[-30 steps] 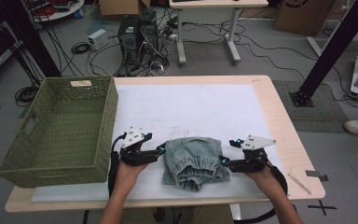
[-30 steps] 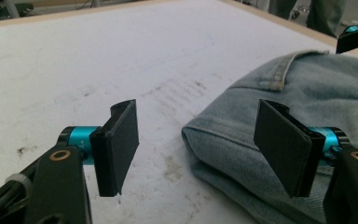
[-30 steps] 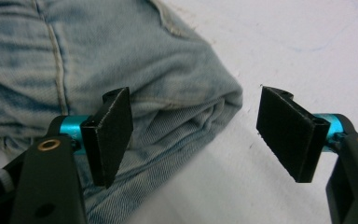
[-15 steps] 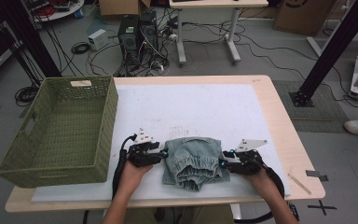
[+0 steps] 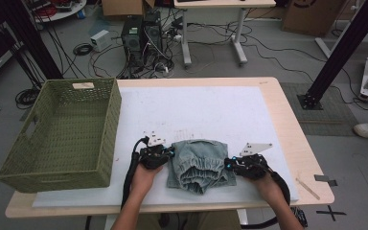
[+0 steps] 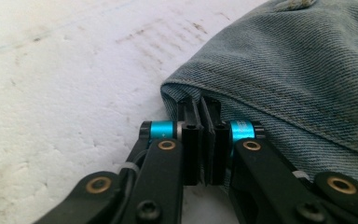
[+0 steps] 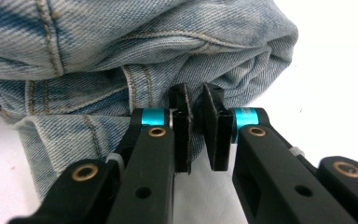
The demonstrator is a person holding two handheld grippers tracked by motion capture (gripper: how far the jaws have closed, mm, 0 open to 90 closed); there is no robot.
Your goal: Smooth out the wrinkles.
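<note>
a folded pair of denim shorts point(image 5: 199, 164) lies on the white mat point(image 5: 211, 110) near the front edge of the wooden table point(image 5: 292, 124), between a person's two hands. the left gripper point(image 5: 168, 154) meets the shorts at their left edge; its jaws have just been closing, and in the left gripper view they stand pressed together on the hemmed corner of the denim point(image 6: 279, 70). the right gripper point(image 5: 227, 165) pinches a fold at the garment's right side, its jaws also just closing, with a tuck of cloth point(image 7: 121, 56) caught between the pads in the right gripper view. a green woven basket point(image 5: 62, 132) stands at the table's left end, just beside the mat and well apart from the shorts.
</note>
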